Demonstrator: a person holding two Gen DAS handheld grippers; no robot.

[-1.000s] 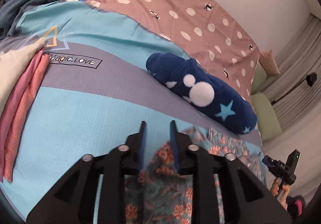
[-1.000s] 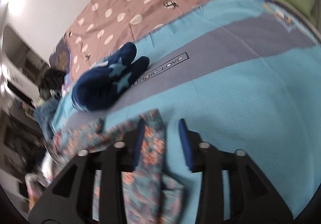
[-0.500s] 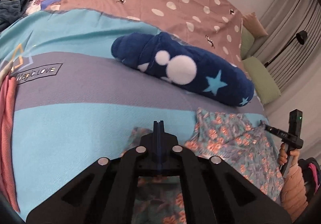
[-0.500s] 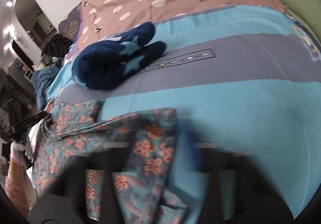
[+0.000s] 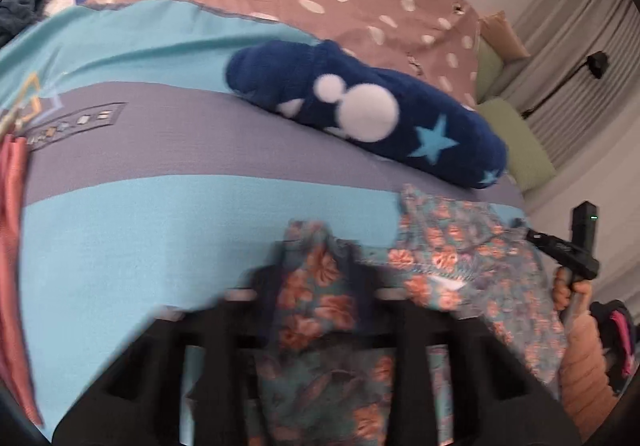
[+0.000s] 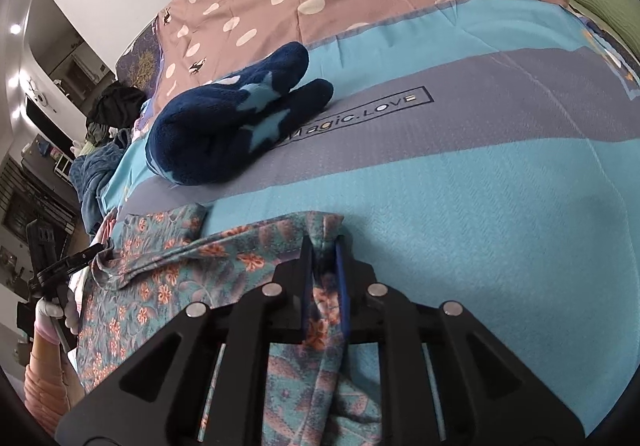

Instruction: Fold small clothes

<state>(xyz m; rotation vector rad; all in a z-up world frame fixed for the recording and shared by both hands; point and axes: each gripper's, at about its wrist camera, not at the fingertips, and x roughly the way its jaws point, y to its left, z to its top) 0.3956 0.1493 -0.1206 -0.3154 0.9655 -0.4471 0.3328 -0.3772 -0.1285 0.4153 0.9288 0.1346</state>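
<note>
Floral garment (image 6: 168, 286) lies spread on the bed (image 6: 480, 214). My right gripper (image 6: 323, 246) has its jaws pinched on a bunched corner; my left gripper (image 5: 316, 258), blurred, has cloth between its parted jaws. No fold looks finished.

Right claw (image 6: 324, 250) clamped on floral garment (image 6: 168, 282) atop blue bedspread (image 6: 460, 214).

Bare blue bedspread (image 6: 500, 206) lies open to the right, while a navy plush bundle (image 6: 236, 126) blocks the far left.
</note>
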